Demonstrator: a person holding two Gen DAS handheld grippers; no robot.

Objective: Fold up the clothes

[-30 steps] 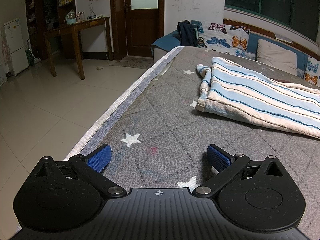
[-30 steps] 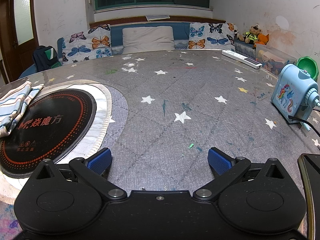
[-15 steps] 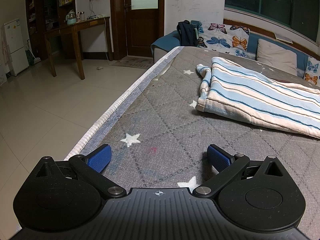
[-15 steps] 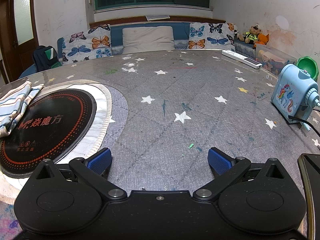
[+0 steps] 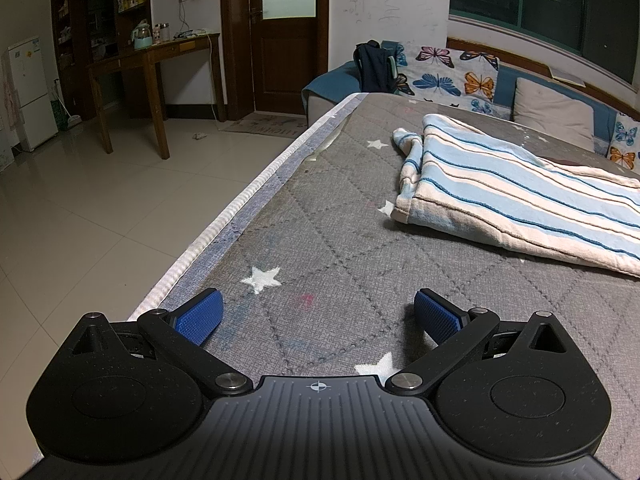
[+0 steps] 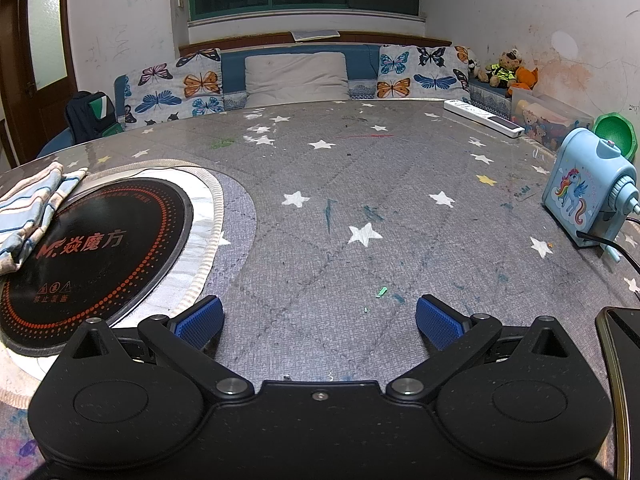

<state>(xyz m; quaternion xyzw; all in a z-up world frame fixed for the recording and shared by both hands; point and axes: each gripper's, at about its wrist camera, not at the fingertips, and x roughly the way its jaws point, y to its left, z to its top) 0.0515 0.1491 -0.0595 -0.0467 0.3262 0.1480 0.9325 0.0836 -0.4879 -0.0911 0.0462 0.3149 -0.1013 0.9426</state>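
Note:
A blue-and-white striped cloth (image 5: 516,192) lies folded on the grey star-patterned table (image 5: 340,240), ahead and to the right of my left gripper (image 5: 316,314). The left gripper is open and empty, low over the table near its left edge. In the right wrist view the same cloth (image 6: 32,212) shows at the far left, partly over a round black induction plate (image 6: 96,248). My right gripper (image 6: 318,318) is open and empty, low over bare table, well to the right of the cloth.
A blue unicorn pencil sharpener (image 6: 584,196) with a cable stands at the right. A white power strip (image 6: 484,118) lies at the back right. A dark phone edge (image 6: 620,360) is at the near right. The table's left edge (image 5: 240,204) drops to tiled floor.

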